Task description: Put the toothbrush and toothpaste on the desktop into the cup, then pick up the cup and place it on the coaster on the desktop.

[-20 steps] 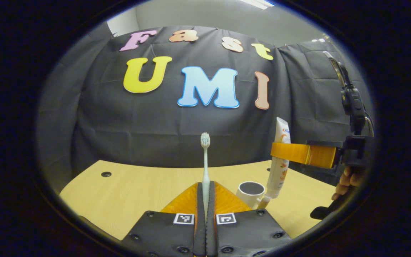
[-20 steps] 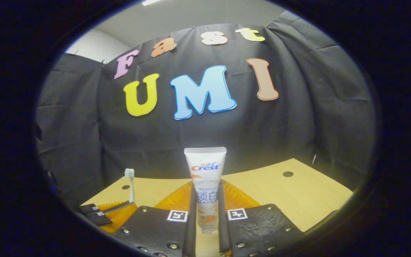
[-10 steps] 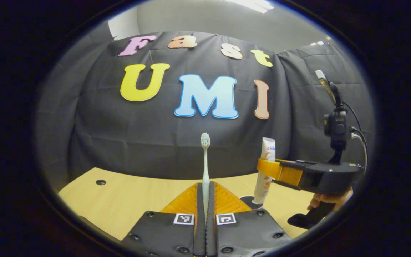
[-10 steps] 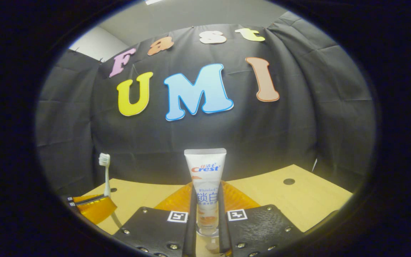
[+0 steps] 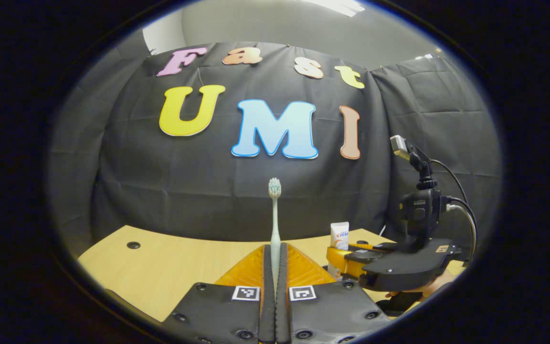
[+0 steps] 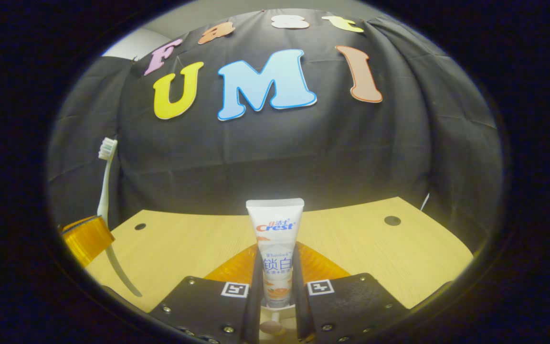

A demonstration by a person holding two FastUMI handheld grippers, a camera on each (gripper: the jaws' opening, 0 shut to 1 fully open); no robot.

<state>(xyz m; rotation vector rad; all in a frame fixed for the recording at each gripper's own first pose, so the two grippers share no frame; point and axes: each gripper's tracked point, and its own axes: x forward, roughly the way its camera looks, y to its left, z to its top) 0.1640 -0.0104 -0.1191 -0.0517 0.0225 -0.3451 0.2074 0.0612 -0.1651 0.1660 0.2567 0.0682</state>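
My left gripper (image 5: 275,253) is shut on the handle of a pale toothbrush (image 5: 274,215) that stands upright, bristles on top. To its right, the right gripper (image 5: 351,255) sits low over the wooden table (image 5: 170,267) with the top of the toothpaste tube (image 5: 339,235) sticking up from it. In the right gripper view, my right gripper (image 6: 277,255) is shut on the white toothpaste tube (image 6: 275,239), held upright with the cap down. The white cup's rim (image 6: 275,313) shows just under the tube between the fingers. The left gripper (image 6: 86,236) and toothbrush (image 6: 105,191) are at far left.
The black cloth wall closes off the table's far side. Small dark holes (image 5: 133,245) (image 6: 392,220) dot the tabletop. A hand (image 5: 428,289) holds the right gripper, which carries a camera mount with cables (image 5: 420,205).
The right gripper has come down with the toothpaste, from well above the table to just over the cup. The left gripper has stayed almost still with the toothbrush.
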